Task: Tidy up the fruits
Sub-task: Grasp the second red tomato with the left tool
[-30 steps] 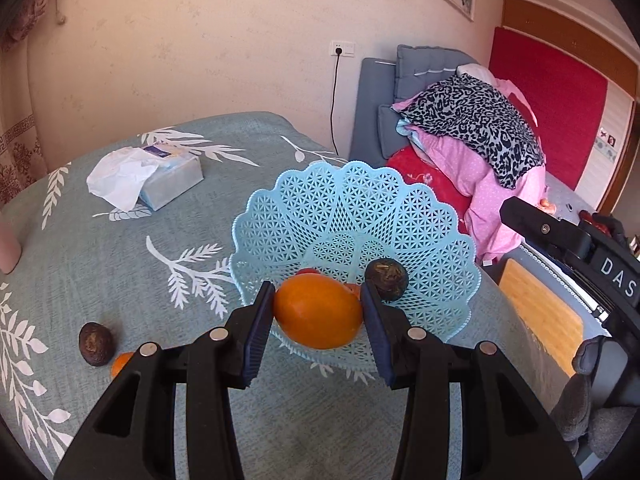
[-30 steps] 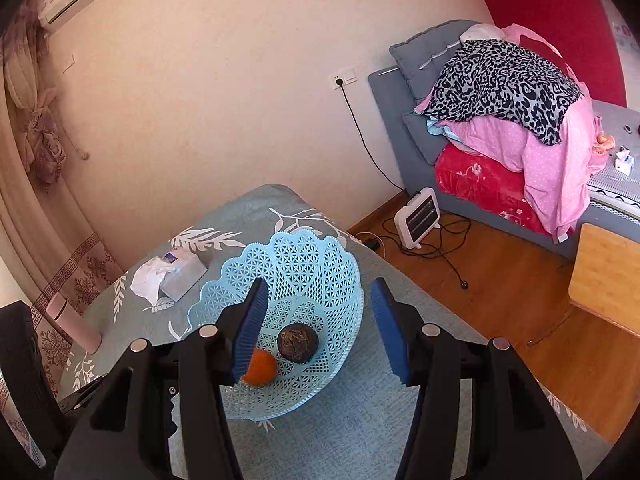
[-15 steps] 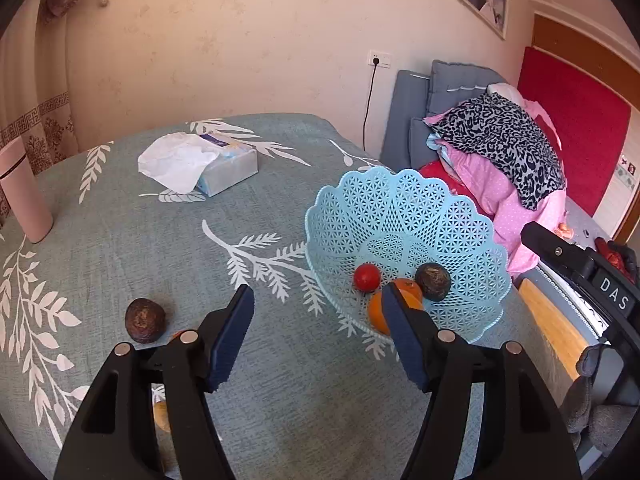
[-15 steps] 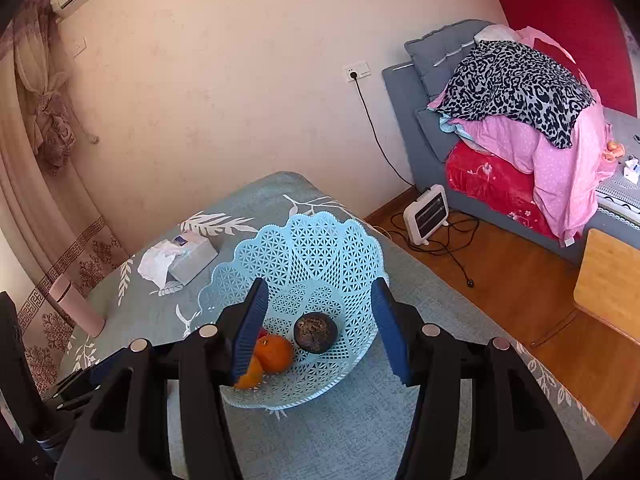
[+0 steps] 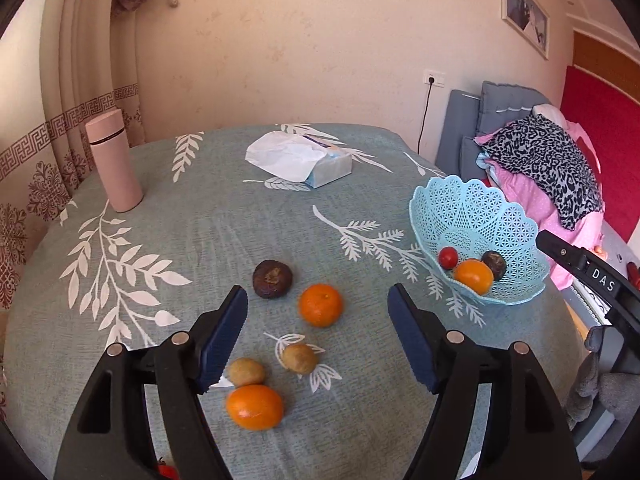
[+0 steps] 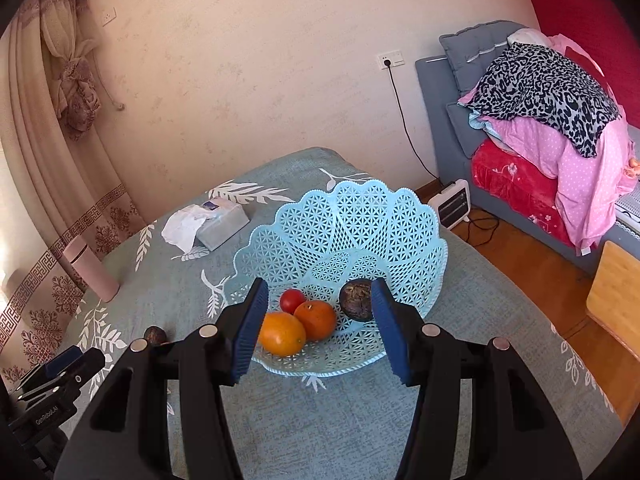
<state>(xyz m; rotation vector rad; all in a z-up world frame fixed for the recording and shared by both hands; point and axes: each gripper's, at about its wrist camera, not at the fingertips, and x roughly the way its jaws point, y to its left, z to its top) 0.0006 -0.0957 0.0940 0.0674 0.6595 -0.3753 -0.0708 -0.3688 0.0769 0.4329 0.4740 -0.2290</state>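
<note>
Your left gripper [image 5: 316,328] had its fingers spread wide and held nothing, hovering above the loose fruit on the surface [image 5: 200,240]: a round orange [image 5: 321,305], a wrinkled dark fruit [image 5: 273,279] just beside it, two small tan fruits [image 5: 299,357] and a second orange [image 5: 255,407] nearest you. Your right gripper [image 6: 318,330] was equally wide apart and empty over the basket [image 6: 360,216], a pale blue plastic lattice bowl with a scalloped rim. Inside lay two smooth oranges [image 6: 281,333] touching, a small red tomato [image 6: 292,300] and a rough dark fruit [image 6: 355,299].
</note>
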